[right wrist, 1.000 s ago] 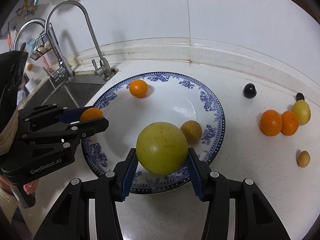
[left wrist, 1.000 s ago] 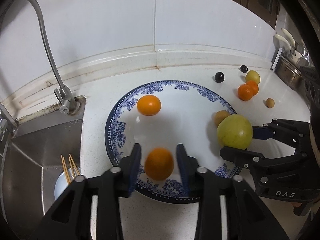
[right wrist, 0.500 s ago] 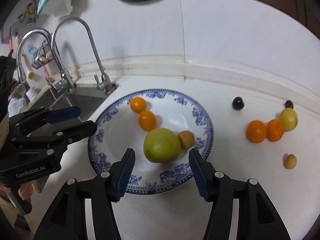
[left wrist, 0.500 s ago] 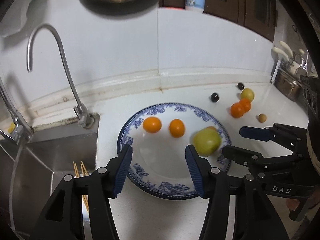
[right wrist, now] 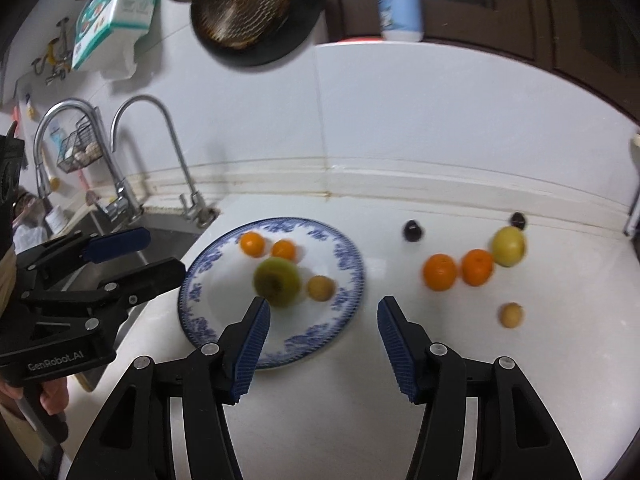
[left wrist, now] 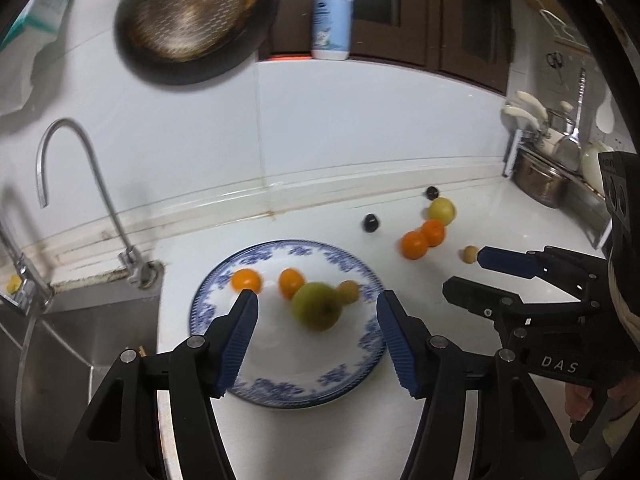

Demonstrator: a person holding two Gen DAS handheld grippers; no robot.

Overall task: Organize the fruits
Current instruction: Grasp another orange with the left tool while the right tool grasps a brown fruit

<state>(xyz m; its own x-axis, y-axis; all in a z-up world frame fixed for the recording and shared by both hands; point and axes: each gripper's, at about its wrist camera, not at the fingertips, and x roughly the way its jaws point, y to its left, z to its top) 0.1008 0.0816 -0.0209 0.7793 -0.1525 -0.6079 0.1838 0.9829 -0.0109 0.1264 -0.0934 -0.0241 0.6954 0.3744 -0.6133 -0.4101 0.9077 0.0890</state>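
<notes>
A blue-and-white plate [left wrist: 336,376] [right wrist: 352,256] on the white counter holds two oranges [left wrist: 246,280] [left wrist: 291,282], a green apple [left wrist: 316,306] [right wrist: 277,280] and a small brown fruit [left wrist: 348,292]. My left gripper [left wrist: 316,300] hangs above the plate's near side, its jaws opening with nothing between the pads. My right gripper [right wrist: 323,304] stands open and empty above the plate's right edge. Loose on the counter to the right lie two more oranges [right wrist: 440,272] [right wrist: 477,267], a yellow-green fruit [right wrist: 508,246], a small brown fruit [right wrist: 511,315] and two dark fruits [right wrist: 413,231] [right wrist: 518,220].
A steel sink [left wrist: 60,340] with a curved faucet [left wrist: 80,184] lies left of the plate. A pan [left wrist: 184,12] hangs on the wall, and a soap bottle [left wrist: 332,12] stands on the ledge above. A pot [left wrist: 540,184] sits at the far right.
Both grippers let go of their fruit, the left an orange and the right the green apple, then rose and drew back. Both fruits now lie on the plate.
</notes>
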